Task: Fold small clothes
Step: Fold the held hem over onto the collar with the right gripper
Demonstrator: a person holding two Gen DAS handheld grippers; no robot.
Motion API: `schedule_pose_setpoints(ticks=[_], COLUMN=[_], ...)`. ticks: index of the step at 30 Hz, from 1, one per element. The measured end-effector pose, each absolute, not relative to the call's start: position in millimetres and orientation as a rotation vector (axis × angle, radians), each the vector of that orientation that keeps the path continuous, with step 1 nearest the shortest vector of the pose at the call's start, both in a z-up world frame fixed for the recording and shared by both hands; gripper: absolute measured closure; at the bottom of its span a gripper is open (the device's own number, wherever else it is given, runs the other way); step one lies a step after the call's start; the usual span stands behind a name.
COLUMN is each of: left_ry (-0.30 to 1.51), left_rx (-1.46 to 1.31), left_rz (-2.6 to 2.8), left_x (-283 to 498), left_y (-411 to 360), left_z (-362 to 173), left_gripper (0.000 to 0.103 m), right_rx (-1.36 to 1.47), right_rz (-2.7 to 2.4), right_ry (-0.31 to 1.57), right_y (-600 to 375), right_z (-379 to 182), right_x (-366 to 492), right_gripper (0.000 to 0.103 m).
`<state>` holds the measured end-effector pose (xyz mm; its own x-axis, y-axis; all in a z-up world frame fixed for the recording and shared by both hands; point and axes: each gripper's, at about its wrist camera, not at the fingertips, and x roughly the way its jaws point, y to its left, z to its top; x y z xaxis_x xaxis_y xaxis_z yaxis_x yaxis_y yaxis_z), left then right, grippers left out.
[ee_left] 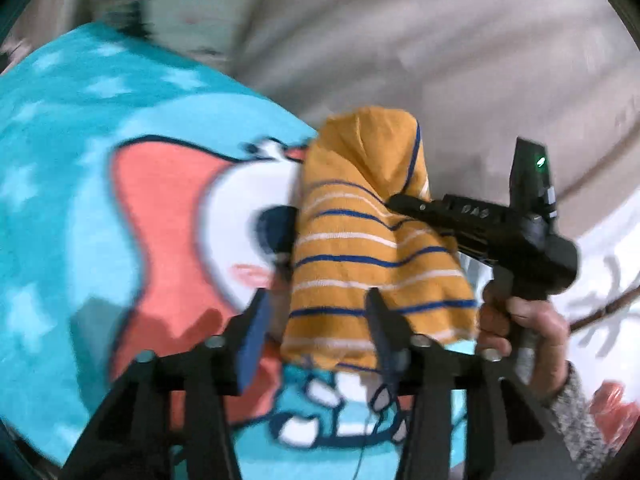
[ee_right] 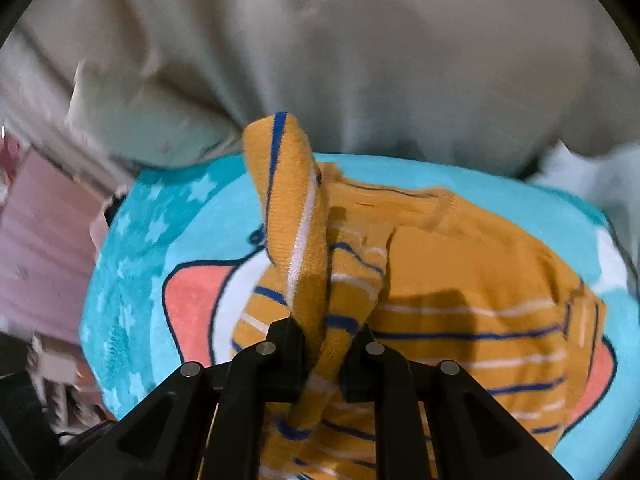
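A small orange sweater [ee_right: 472, 280] with blue and white stripes lies on a turquoise cartoon-print blanket [ee_right: 152, 232]. My right gripper [ee_right: 326, 334] is shut on a bunched fold of the sweater and lifts it, so the cloth stands up between the fingers. In the left wrist view the lifted sweater [ee_left: 360, 240] hangs from the right gripper [ee_left: 404, 202], held by a hand. My left gripper [ee_left: 316, 312] is open in front of the hanging cloth, the jaws apart with the sweater's lower part seen between them.
The blanket [ee_left: 60, 200] covers the work surface. Beige bedding [ee_right: 360, 60] lies behind it. Pink furniture [ee_right: 44, 240] stands at the left in the right wrist view. White patterned fabric [ee_left: 608, 280] lies at the right in the left wrist view.
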<state>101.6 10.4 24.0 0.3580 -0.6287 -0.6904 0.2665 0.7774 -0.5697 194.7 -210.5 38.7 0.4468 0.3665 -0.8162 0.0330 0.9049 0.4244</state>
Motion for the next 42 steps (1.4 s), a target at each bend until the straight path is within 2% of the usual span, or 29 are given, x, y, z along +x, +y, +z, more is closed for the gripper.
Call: schedule_pose_setpoints(ticks=[2,3,4,12,16,20,22,23,24,26,31,33,36,38,42], left_ry=[1.082,1.098,1.124,1.134,1.159,1.188,1.189,1.178,1.158,1.122,1.150,1.173,1.250,1.226,1.149], left_rx=[-0.319,-0.282,-0.231,-0.122,-0.005,0.042,0.023,0.019,0.014,-0.005,-0.076,-0.056,-0.076,-0.096,-0.125], left_rz=[-0.639,-0.654,-0.648,-0.722,-0.728,-0.731,-0.749,-0.751,-0.743,-0.705,-0.557,-0.508,-0.516,-0.559,-0.587], left_x=[108.6,110.3,109.4,85.0,70.0,65.2,66.3,70.5,72.1,79.9,114.4,123.6,130.1,131.7,145.3], left_y=[-31.5,-46.8,-64.6,-143.5,-179.4,-181.3,-170.8,-166.0,-157.2,-141.9,-121.1,-123.7,-117.0,-110.8,-94.9], left_z=[10.6,4.9,-0.3,0.5,-21.5,-27.5,-18.1,-13.1,-6.1,2.8,-6.6,-16.1,-28.4,-20.1,-5.3], left_gripper=[0.051,0.076,0.086,0.086,0.086,0.086,0.084,0.076,0.068,0.061,0.061,0.058,0.058,0.057,0.033], right_rx=[0.487,0.521,0.542,0.611,0.663,0.735,0.776,0.773,0.744,0.695,0.690,0.719,0.736,0.746,0.734], right_rz=[0.214,0.214,0.212,0.161,0.088,0.056,0.060,0.035,-0.012,-0.065,0.033,0.105,0.085,0.068,0.041], right_ry=[1.093,1.095,1.098,1.036,1.071,1.080,1.053,1.045,1.028,0.981,0.906,0.940,1.084,1.084,1.035], right_y=[-233.9,-243.6,-252.9,-333.2,-373.9,-392.9,-401.4,-406.5,-413.2,-423.1,-412.6,-394.2,-378.6,-384.3,-402.3], right_z=[33.9,29.9,27.6,32.7,1.8,-34.8,-33.8,-29.8,-22.0,-4.2,24.0,13.3,-31.8,-39.7,-20.9], right_x=[190.2,188.2,184.7,140.9,120.0,106.9,98.5,93.3,85.3,70.4,56.8,66.8,85.5,81.9,67.1], right_gripper=[0.090,0.090,0.090,0.090,0.090,0.087,0.080,0.068,0.064,0.064,0.064,0.064,0.062,0.060,0.043])
